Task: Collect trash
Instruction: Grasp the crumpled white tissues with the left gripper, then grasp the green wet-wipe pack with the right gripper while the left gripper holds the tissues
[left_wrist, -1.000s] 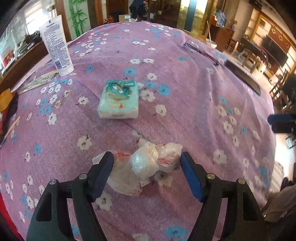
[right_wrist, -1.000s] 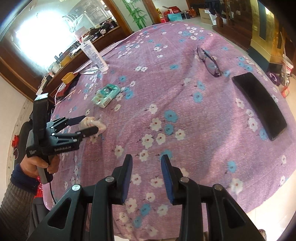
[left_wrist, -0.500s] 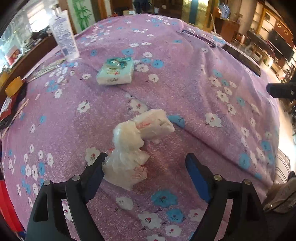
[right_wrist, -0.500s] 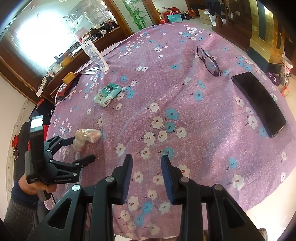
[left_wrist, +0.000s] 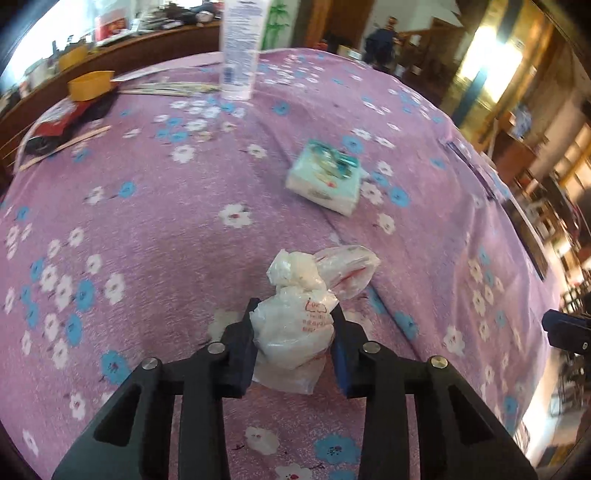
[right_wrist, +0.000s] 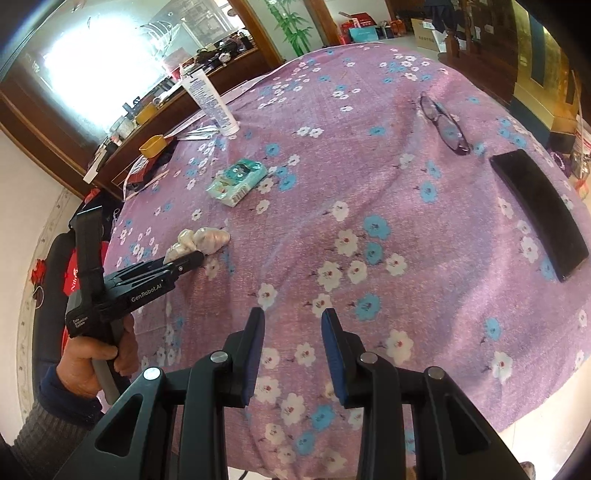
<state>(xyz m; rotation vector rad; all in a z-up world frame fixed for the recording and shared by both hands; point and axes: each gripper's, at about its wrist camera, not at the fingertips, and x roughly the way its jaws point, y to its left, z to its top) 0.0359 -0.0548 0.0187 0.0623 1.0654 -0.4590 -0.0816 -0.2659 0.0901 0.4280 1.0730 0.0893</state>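
A crumpled plastic bag (left_wrist: 295, 325) is pinched by the just-closed left gripper (left_wrist: 293, 332) — the grasp step; lifting is judged next. The right gripper (right_wrist: 293, 354) is held part-spread — empty.

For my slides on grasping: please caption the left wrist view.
Left gripper closing on a crumpled plastic bag atop the floral tablecloth.

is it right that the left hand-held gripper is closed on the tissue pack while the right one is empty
Not quite. The left wrist view shows the left hand-held gripper closed on the crumpled plastic bag; the tissue pack lies untouched farther away. The right hand-held gripper is indeed empty.
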